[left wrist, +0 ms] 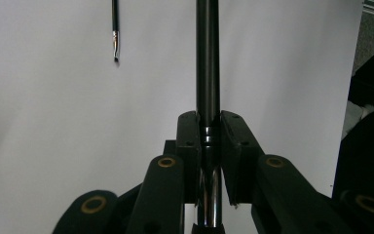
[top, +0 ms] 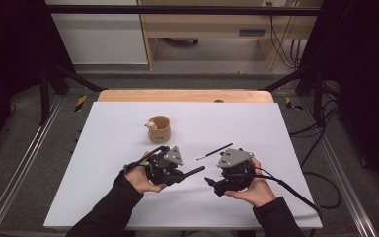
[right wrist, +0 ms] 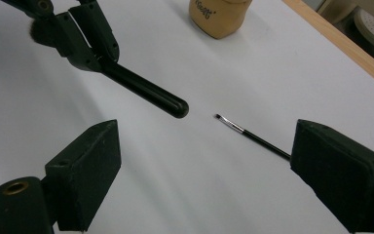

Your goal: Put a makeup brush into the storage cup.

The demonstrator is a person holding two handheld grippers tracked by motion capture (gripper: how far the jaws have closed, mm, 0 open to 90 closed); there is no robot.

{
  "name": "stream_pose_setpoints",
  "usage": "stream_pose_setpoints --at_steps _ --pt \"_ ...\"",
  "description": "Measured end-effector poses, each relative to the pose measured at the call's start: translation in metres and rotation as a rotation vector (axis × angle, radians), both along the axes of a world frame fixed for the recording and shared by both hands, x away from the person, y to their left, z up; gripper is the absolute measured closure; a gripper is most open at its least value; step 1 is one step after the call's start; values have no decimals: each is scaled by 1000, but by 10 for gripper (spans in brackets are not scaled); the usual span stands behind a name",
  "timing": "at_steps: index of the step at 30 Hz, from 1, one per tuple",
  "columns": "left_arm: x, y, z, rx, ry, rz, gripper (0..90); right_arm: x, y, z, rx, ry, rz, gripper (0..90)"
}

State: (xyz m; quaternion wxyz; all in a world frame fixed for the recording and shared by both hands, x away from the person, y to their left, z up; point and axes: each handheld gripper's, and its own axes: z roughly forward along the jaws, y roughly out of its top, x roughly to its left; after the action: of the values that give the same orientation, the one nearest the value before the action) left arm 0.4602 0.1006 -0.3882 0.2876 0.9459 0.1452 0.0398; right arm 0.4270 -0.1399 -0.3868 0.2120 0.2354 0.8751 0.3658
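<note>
My left gripper [top: 180,175] is shut on a thick black rod [left wrist: 208,58] with a chrome collar at the pads. The rod [top: 193,172] sticks out level toward the right, and its rounded end [right wrist: 177,108] hangs just above the white sheet. My right gripper [right wrist: 205,141] stands open with nothing between its pads, facing the rod's tip from the right [top: 211,181]. A thin black paintbrush [top: 214,151] lies flat on the sheet beyond both grippers, its small tip [right wrist: 219,117] near the rod's end. The rod's other end is hidden behind the left jaws.
A tan cup [top: 159,129] with a small pale figure on its rim stands upright past the left gripper, mid-sheet. The white sheet [top: 103,197] lies on a wooden table whose far edge [top: 185,95] shows. Cables trail off to the right of the table.
</note>
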Motion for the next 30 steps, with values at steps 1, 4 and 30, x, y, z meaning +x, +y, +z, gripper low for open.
stream_pose_setpoints --at_steps 1,4,30 --pt "0 0 0 1 2 -1 785 0 1 0 -10 4 3 117" --pt "1 0 0 4 5 -5 784 0 4 2 -27 2 17 119" --pt "6 -2 5 16 28 -28 785 0 17 6 -141 -14 83 158"
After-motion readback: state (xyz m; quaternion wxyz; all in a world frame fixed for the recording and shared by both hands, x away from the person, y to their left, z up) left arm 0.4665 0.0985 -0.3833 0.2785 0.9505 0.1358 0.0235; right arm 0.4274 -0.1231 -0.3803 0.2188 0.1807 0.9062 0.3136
